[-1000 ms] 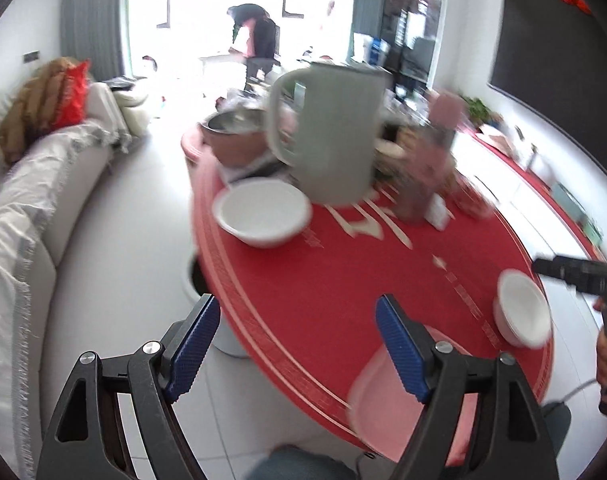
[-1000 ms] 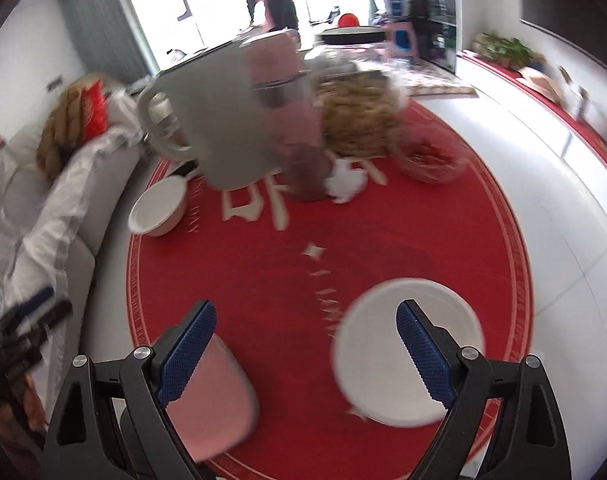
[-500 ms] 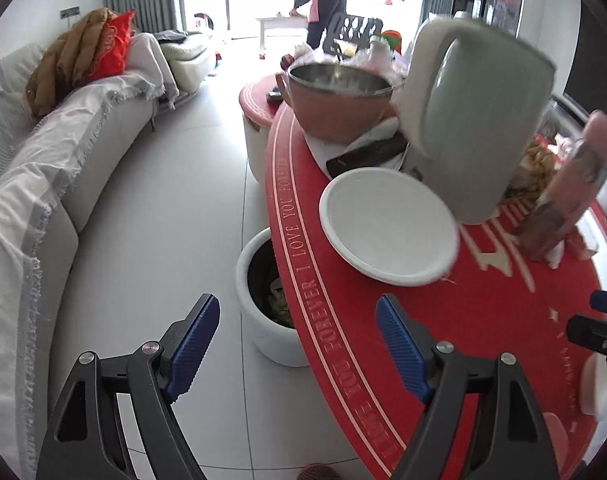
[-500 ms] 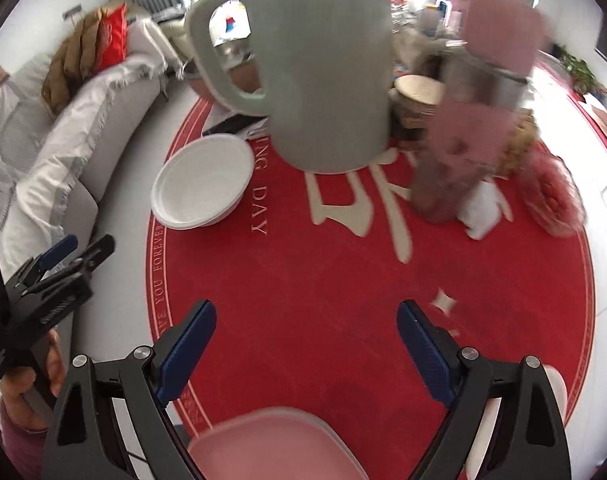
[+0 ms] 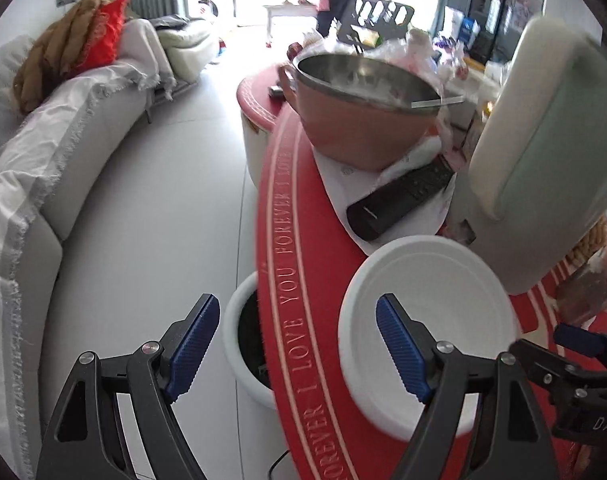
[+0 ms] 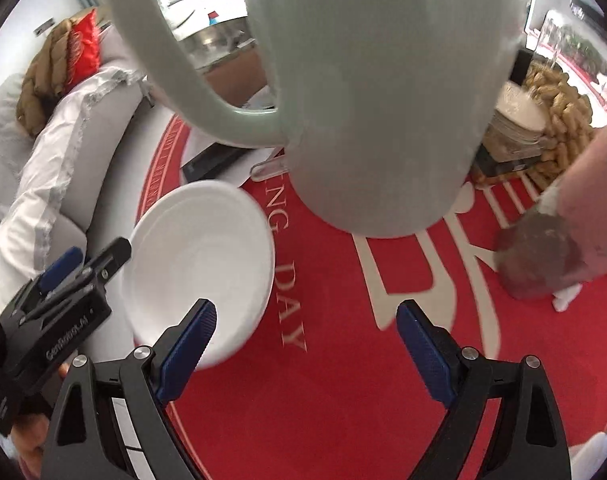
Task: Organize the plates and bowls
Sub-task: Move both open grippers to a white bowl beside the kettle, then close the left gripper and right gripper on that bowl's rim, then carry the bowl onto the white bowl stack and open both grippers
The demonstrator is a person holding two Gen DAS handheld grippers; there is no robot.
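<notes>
White bowl (image 5: 427, 320), empty, upright, near red table edge (image 5: 287, 320), just beside pale-green jug (image 6: 375, 92).

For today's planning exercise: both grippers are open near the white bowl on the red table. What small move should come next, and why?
Probably ease the left gripper down and sideways until its open jaws straddle the near rim of the white bowl. Only one finger is over the bowl now; the other hangs past the edge of the red table. Nothing is held, and the right gripper is also open.

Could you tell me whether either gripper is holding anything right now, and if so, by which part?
Nothing is held. The left gripper and the right gripper both stand open and empty above the red table, close to the white bowl but not gripping it.
</notes>
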